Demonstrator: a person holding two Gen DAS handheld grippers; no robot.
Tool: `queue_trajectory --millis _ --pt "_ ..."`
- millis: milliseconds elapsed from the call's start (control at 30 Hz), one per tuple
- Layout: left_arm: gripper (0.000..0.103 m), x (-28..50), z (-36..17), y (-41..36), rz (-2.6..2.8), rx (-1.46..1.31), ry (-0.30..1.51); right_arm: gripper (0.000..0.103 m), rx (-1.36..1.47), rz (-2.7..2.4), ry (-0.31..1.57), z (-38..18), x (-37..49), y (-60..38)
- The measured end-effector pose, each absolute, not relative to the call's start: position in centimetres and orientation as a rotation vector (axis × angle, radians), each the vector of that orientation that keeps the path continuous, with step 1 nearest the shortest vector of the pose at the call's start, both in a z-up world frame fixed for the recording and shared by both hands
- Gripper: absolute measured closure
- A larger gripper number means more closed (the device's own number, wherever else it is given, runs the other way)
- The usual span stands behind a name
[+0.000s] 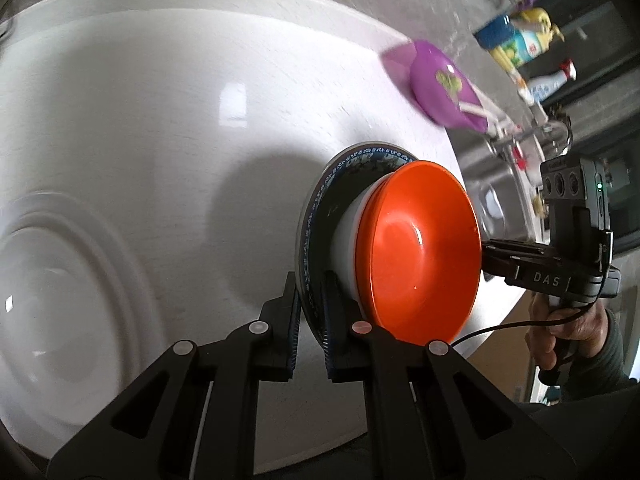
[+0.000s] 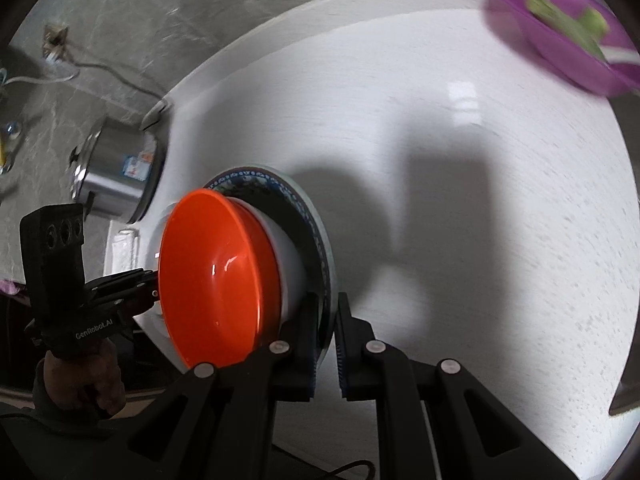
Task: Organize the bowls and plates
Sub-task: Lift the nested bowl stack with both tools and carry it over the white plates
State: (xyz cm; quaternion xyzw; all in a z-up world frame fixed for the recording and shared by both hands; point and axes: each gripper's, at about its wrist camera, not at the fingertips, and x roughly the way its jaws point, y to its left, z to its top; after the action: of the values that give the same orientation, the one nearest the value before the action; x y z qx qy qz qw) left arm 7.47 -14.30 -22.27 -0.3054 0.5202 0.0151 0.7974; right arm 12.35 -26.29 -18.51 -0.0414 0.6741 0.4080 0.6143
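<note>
A blue-patterned plate (image 1: 316,196) carries an orange bowl (image 1: 420,252) with a white outside. My left gripper (image 1: 310,320) is shut on the plate's near rim. My right gripper (image 1: 486,256) reaches in from the far side of the bowl. In the right wrist view my right gripper (image 2: 326,332) is shut on the opposite rim of the same plate (image 2: 316,220), with the orange bowl (image 2: 216,280) to its left and my left gripper (image 2: 154,284) beyond. A purple bowl (image 1: 444,84) lies on the white round table (image 1: 160,100); it also shows in the right wrist view (image 2: 560,36).
A clear glass plate (image 1: 52,292) lies on the table at left. Bottles (image 1: 516,40) and a sink (image 1: 500,200) stand beyond the table. A steel pot (image 2: 112,168) sits on the grey floor (image 2: 120,20) past the table edge.
</note>
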Motion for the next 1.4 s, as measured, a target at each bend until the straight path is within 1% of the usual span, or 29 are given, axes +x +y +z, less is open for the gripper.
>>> queue_trajectory --millis 133,333,533,733,1100,1400 --pt "0.097 3.8 -20.6 -11.3 0.092 -0.676 1.077 0.091 -0.125 1.017 1.538 -17.3 11.0 -23.0" --pt "0.097 -2.5 -19.5 -6.3 0.197 -0.713 1.040 0.091 -0.185 1.141 1.533 -16.7 8.0 -16.6" --pt "0.097 -8.3 -20.0 -1.5 0.276 -0.751 1.028 0.091 -0.243 1.213 1.549 -17.3 5.0 -11.1" --pt "0.097 -12.2 -21.6 2.5 0.311 -0.772 1.035 0.091 -0.274 1.238 1.563 -18.4 3.0 -7.3" --pt "0.097 -15.8 -25.8 6.3 0.300 -0.783 1.095 0.091 -0.314 1.195 1.612 -21.7 0.9 -4.3" --pt "0.096 -15.8 -27.5 6.8 0.285 -0.792 1.117 0.092 -0.311 1.161 1.629 -23.3 0.4 -3.6"
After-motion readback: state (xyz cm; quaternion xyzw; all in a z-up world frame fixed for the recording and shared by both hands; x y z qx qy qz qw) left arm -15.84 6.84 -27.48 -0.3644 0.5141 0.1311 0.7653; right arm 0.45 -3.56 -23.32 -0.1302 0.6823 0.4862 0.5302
